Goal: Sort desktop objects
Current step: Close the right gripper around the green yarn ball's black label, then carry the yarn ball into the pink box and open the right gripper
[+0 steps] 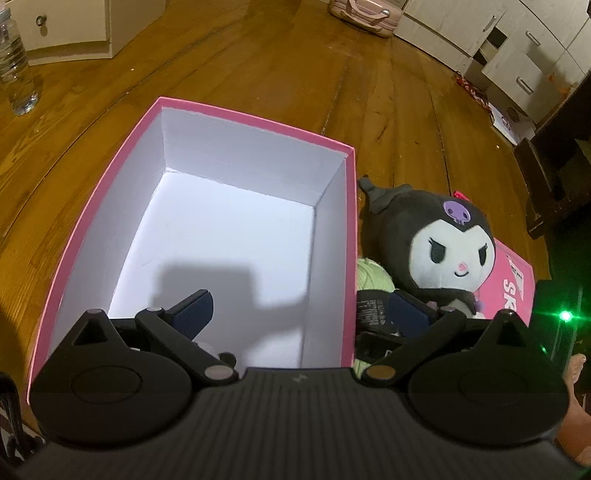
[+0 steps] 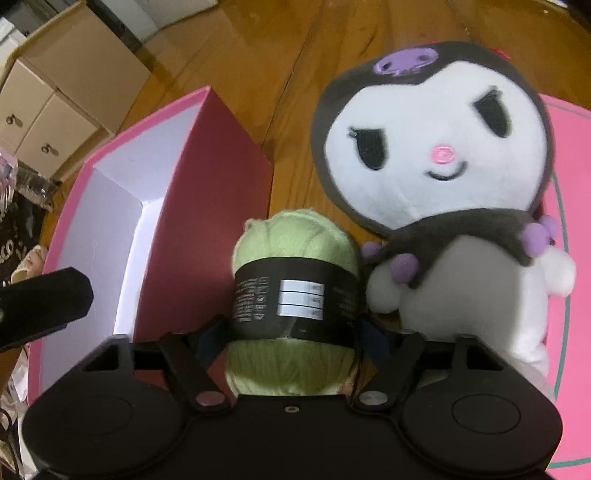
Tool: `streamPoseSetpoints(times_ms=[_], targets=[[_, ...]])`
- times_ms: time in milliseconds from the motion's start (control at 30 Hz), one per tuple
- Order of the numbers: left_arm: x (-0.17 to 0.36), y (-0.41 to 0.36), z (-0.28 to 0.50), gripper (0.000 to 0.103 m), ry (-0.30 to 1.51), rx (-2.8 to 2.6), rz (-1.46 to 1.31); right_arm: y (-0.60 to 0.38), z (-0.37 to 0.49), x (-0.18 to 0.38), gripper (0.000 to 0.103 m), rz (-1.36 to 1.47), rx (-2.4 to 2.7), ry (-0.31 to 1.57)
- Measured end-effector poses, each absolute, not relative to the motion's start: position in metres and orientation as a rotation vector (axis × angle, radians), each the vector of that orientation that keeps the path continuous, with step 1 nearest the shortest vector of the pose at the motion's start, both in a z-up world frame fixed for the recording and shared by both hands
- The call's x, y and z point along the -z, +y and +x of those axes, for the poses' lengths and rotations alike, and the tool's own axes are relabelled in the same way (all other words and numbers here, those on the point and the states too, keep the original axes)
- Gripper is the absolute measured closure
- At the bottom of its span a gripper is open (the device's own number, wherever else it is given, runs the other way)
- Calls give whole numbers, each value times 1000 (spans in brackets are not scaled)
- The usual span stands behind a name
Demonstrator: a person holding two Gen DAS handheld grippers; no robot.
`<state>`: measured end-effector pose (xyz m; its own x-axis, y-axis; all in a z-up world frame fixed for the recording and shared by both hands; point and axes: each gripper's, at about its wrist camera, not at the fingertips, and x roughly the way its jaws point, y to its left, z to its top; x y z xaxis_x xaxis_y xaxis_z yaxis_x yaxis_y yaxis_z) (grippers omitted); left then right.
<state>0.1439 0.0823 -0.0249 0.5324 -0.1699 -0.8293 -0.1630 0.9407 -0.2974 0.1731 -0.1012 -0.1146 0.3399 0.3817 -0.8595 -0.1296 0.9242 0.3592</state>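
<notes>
An open pink box point(image 1: 122, 206) with a bare white inside sits on the wooden floor. My left gripper point(image 1: 303, 308) hangs over its near right corner, open wide, with the box's right wall between its fingers. Right of the box lies a green yarn skein point(image 2: 295, 240) with a black label. My right gripper point(image 2: 291, 334) is shut on it, pads pressing both sides of the label. A black-and-white plush doll point(image 2: 443, 166) leans against the yarn on a flat pink lid point(image 2: 569, 155). The left wrist view shows the doll point(image 1: 443, 236) and the yarn point(image 1: 373, 275) beside the box.
In the left wrist view, a clear plastic bottle point(image 1: 14, 66) stands far left, a pink case point(image 1: 365, 14) lies at the back, and white drawer units point(image 1: 517, 48) stand at the right. Cardboard drawers point(image 2: 55, 103) stand beyond the box in the right wrist view. A bare foot point(image 1: 576, 365) shows at right.
</notes>
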Motion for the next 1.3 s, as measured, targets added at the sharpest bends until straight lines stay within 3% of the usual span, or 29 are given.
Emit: streamPoseSetpoints(times_ms=[133,400,900,1300], targets=[[23,83,138,0,1014,5,-375,-105,166,110,45,259,-327,1180],[9,99,126,0,971,-8,-417,-119,154,83,46,320,-339,1183],[-26,144,99,0,859,-57,-487,-72,129,-14,46,152,-523,963],[-24,162,93,0,862,-94,-483,-8,125,18,46,-43,-553,1060]])
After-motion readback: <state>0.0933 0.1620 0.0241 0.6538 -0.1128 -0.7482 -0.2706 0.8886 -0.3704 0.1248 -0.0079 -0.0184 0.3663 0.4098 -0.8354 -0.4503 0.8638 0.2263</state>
